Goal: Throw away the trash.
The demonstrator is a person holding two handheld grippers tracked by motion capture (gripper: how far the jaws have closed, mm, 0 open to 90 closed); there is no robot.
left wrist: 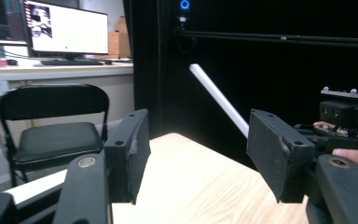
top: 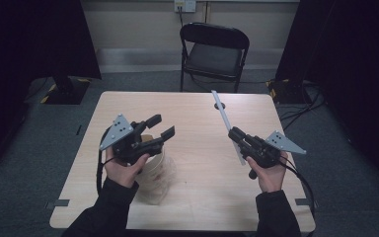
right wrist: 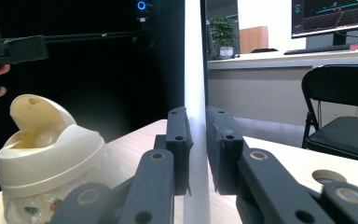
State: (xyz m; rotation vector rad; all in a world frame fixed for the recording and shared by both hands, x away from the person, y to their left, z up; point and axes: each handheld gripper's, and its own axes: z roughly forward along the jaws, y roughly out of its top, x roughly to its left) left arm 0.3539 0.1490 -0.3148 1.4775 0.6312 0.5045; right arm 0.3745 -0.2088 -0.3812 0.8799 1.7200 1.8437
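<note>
My right gripper (top: 235, 134) is shut on a long white rod (top: 223, 118), which slants away over the table's right half. In the right gripper view the rod (right wrist: 195, 70) runs upright between the pressed jaws of that gripper (right wrist: 196, 140). My left gripper (top: 161, 127) is open and empty, held in the air over the table's left half. Just below it stands a translucent jar (top: 159, 178) with a cream swing lid (right wrist: 51, 149). In the left gripper view the left gripper (left wrist: 198, 154) stands wide apart, with the rod (left wrist: 219, 99) farther off.
The light wooden table (top: 192, 197) has a small round mark (top: 220, 105) near its far edge. A black folding chair (top: 214, 49) stands beyond that edge. Dark panels and a stand base (top: 66, 91) flank the table. Desks with monitors (left wrist: 67, 28) stand behind.
</note>
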